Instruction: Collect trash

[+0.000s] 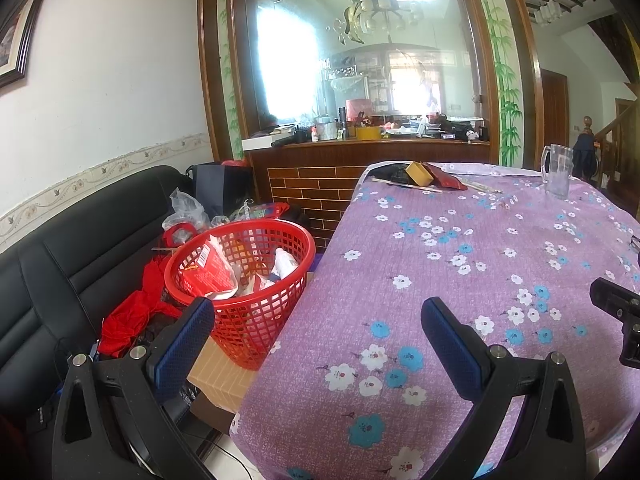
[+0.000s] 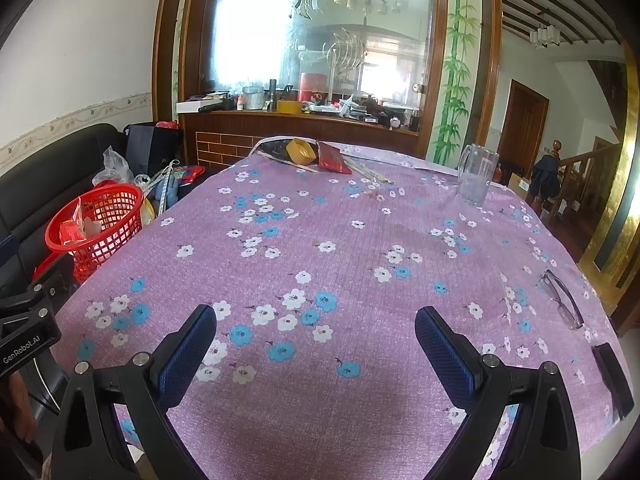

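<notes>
Hovering over the flowered purple tablecloth (image 2: 340,220), my left gripper (image 1: 318,320) and right gripper (image 2: 316,328) gape empty; the red lattice basket (image 1: 256,280), holding crumpled wrappers, stands left.

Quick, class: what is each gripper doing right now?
Left gripper: open, holding nothing.
Right gripper: open, holding nothing.
</notes>
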The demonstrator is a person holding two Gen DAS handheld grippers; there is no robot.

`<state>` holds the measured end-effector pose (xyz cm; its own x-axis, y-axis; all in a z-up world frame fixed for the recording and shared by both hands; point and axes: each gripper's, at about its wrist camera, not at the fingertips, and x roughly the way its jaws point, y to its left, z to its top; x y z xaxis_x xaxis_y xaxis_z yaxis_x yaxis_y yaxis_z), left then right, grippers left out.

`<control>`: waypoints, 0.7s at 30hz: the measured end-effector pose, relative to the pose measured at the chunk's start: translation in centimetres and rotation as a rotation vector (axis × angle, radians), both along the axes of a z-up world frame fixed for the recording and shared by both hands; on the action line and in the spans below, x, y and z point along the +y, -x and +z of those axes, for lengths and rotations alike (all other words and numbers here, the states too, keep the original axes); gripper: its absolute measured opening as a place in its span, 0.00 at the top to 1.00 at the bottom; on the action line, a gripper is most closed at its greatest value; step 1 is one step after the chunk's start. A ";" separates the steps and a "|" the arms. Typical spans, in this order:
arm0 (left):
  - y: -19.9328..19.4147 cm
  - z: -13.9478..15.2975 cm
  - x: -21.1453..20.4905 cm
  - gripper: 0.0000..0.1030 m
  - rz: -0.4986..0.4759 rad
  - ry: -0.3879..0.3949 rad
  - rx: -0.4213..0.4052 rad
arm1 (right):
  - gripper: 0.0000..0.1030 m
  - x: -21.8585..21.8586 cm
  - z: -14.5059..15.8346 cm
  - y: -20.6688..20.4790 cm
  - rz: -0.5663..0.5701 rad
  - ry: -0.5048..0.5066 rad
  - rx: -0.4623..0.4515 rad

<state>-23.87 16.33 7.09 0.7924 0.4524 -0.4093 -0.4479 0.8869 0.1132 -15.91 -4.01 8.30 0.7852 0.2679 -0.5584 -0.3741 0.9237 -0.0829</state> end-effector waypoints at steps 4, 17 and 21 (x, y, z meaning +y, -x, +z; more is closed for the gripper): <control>0.0 -0.3 0.1 0.00 -0.001 0.000 0.002 | 0.02 -0.1 -0.1 -0.1 -0.001 0.000 0.002; 0.1 -0.7 0.1 0.00 -0.001 0.001 0.006 | 0.02 -0.1 -0.3 -0.1 -0.001 0.001 0.005; 0.0 -0.8 0.1 0.00 0.001 0.003 0.007 | 0.02 -0.1 -0.3 -0.2 0.001 0.001 0.005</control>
